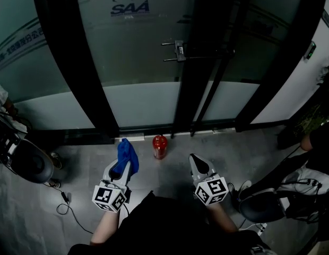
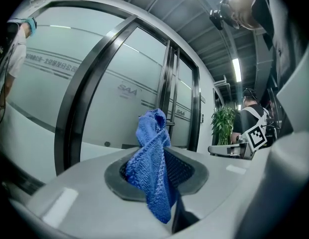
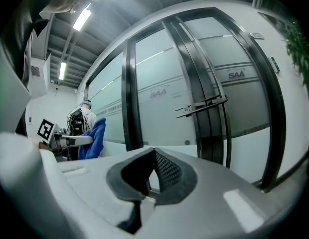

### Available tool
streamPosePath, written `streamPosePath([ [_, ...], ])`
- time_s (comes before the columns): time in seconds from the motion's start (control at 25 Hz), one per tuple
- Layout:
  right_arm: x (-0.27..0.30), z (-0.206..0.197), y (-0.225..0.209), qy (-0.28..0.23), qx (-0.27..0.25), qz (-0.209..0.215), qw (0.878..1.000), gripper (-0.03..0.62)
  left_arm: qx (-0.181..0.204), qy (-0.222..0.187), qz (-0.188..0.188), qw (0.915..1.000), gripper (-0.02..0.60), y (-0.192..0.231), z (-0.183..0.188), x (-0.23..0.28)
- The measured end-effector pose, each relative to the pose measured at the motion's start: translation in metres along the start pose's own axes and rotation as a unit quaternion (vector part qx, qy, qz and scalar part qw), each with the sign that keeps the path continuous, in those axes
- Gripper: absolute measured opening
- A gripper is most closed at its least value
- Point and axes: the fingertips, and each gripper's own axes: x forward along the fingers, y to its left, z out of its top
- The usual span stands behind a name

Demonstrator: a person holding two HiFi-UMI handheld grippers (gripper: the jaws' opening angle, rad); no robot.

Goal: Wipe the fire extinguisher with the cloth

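Count on this pass: one fire extinguisher (image 1: 159,146), one cloth (image 1: 126,154), two grippers, and two bystanders at the margins. The extinguisher is red and stands upright on the grey floor (image 1: 170,179), close to the foot of the glass door (image 1: 138,52). It lies ahead of and between my two grippers, nearer the left one, and touches nothing I hold. The head view looks steeply down on it, so I see only its top and shoulder and cannot make out its valve or label. Neither gripper view shows it. The left gripper (image 1: 122,169) is clamped on the blue cloth. The left gripper view shows the fabric pinched between both pads, one bunch standing up past the tips and a tail hanging down toward the camera. The cloth is just beside the extinguisher but clear of it. The right gripper (image 1: 195,161) has its jaws together with nothing between them, and it points at the door with the handle (image 1: 175,51). One person (image 1: 1,102) is cut off at the left edge and another (image 1: 315,145) at the right, beside a plant (image 1: 319,113) that is only partly in frame. A dark round object (image 1: 29,166) at lower left is too dim to identify.
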Motion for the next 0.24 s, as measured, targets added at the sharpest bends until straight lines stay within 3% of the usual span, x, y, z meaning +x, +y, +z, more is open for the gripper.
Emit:
streamPosePath([
  [0.24,-0.0032,-0.0064,0.0027,0.007,0.006,0.003,1.0,0.003,-0.004,-0.009,0.002,1.0,0.097,-0.0033,0.0022,-0.004],
])
